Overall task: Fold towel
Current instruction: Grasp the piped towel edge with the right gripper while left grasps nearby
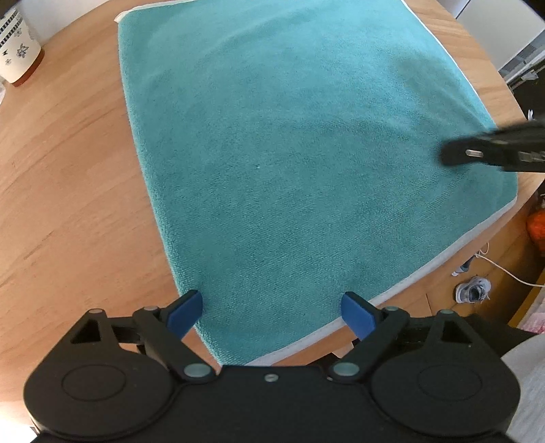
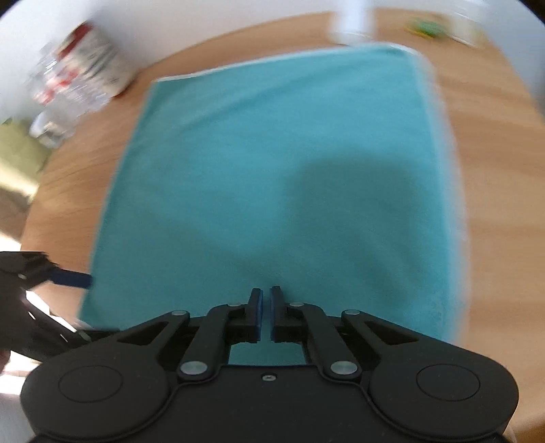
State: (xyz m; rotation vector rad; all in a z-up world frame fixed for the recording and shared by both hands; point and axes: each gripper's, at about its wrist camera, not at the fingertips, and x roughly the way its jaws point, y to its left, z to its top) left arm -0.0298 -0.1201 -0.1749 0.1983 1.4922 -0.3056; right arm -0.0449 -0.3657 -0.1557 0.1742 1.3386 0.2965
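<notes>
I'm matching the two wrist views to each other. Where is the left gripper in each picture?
Left wrist view: left gripper at bottom centre, open over the teal towel's near corner.
Right wrist view: left gripper at the left edge, blue fingertip at the towel's side.
Shared landmark: the towel on the wooden table.

We see a round wooden table [image 1: 68,177] filling most of both views, its grain running across the bare top. At its far left edge stands a white cup [image 1: 17,47] patterned with dark flowers and a brown base, and in the blurred right wrist view we make out a printed white and red container [image 2: 98,61] beside a clear plastic bottle [image 2: 58,98] on the far left, plus something green [image 2: 425,27] far right. Down on the floor to the right lie a white shoe [image 1: 473,289], a white cable [image 1: 504,269] and something orange [image 1: 536,228].
</notes>
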